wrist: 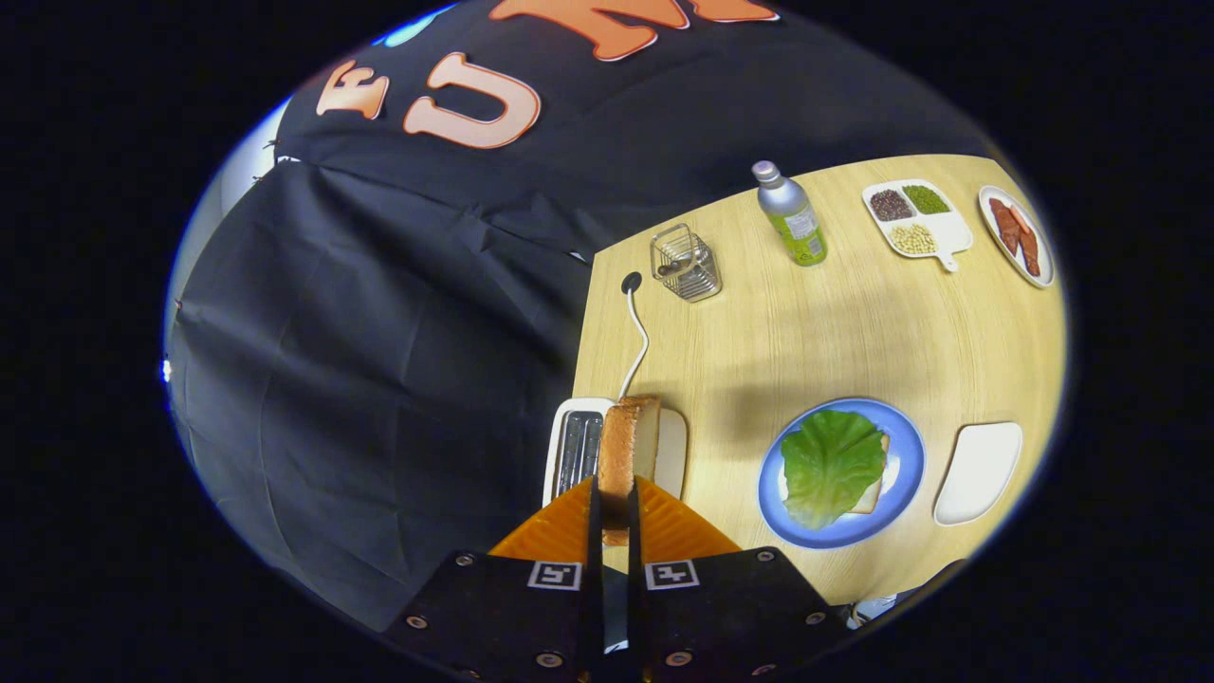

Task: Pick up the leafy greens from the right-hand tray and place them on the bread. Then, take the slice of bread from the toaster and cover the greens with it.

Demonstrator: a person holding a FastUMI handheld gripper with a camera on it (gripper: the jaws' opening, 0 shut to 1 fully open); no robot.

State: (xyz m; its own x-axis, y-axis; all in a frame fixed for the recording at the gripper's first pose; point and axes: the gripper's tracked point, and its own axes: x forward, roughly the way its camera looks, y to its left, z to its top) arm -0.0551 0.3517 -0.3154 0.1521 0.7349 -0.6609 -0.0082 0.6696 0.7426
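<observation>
Hand-held gripper (pixel 615 512) fingers closed together, clamping a bread slice (pixel 626 446)

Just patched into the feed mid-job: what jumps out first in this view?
The gripper is shut on a tan slice of bread, held upright between its fingers right over the white toaster. To the right of it, on the pale wooden table, a bright green lettuce leaf lies on bread on a round blue plate. An empty white tray sits beyond the plate.
</observation>
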